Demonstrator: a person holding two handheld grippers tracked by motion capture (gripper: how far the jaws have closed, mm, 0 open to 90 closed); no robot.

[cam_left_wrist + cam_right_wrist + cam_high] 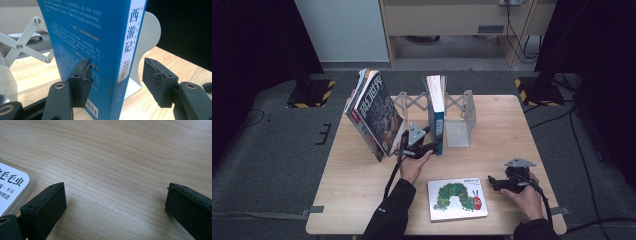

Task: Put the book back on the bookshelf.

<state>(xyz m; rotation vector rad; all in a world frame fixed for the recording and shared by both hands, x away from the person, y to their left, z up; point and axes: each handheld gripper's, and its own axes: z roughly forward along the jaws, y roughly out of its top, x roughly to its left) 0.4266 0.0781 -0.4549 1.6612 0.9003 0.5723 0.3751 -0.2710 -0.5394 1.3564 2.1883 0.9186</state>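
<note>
Where the right gripper (495, 183) rests near the table's (362, 200) front edge, jaws wide over bare wood — caterpillar book (456, 198) lying just beside. Farther in, left gripper (438, 145) with jaws parted astride the upright blue book (100, 50), one pad (83, 80) near its cover, other clear of the spine. Beyond — white bookend (147, 45) touching the book.
</note>
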